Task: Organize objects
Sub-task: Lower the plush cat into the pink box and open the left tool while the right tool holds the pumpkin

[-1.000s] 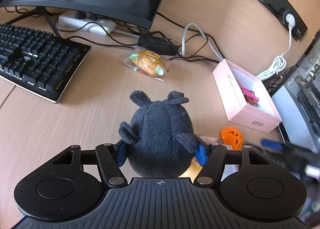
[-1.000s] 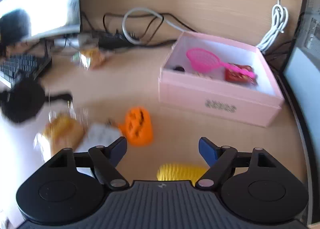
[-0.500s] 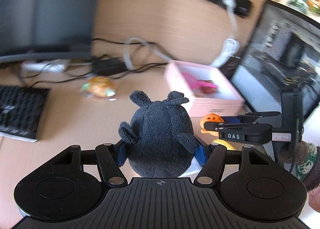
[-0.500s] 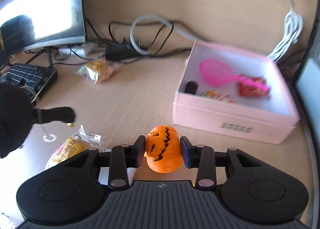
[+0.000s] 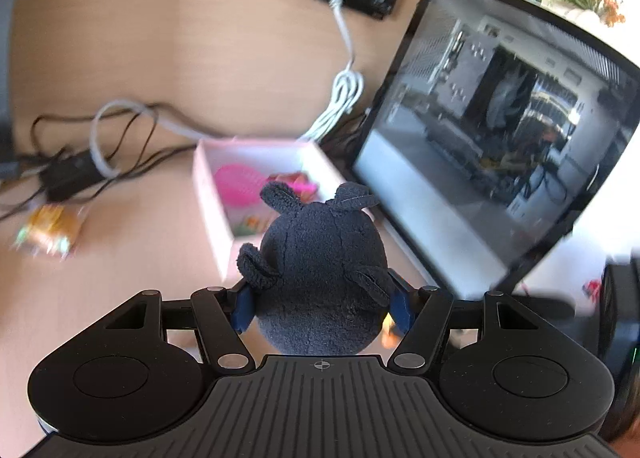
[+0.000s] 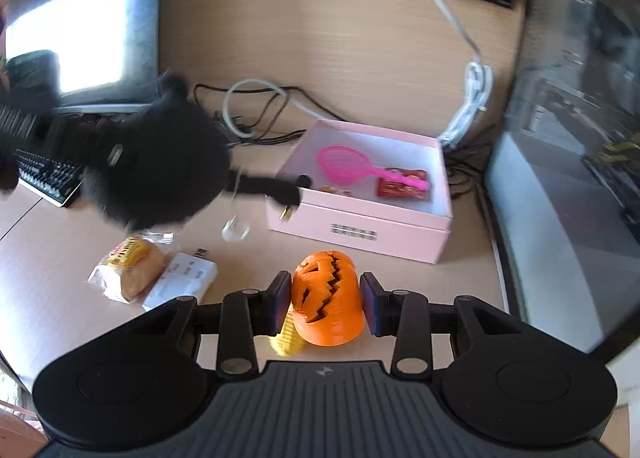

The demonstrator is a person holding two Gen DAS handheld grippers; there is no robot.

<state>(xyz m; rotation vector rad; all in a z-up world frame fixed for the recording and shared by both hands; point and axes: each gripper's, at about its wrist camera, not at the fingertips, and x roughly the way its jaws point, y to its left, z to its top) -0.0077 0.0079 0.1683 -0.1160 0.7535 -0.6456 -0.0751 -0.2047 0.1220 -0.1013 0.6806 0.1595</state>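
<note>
My left gripper [image 5: 322,304] is shut on a dark grey plush toy [image 5: 320,270] and holds it in the air just in front of the open pink box [image 5: 210,194]. In the right wrist view the plush [image 6: 160,174] hangs left of the pink box [image 6: 360,224], blurred. My right gripper [image 6: 326,302] is shut on an orange jack-o'-lantern pumpkin [image 6: 326,298], lifted a little in front of the box. The box holds a pink scoop [image 6: 344,164] and a red packet [image 6: 402,184].
A wrapped bun [image 6: 128,272] and a white packet [image 6: 180,284] lie on the desk at the left. A yellow ridged toy [image 6: 286,338] lies under the pumpkin. Another wrapped snack [image 5: 48,232], cables [image 5: 100,146], a keyboard [image 6: 44,174] and a monitor [image 5: 500,138] border the area.
My left gripper has swung right with the plush until it faces the pink box. My right gripper closed on the pumpkin and has lifted it slightly toward the box.
</note>
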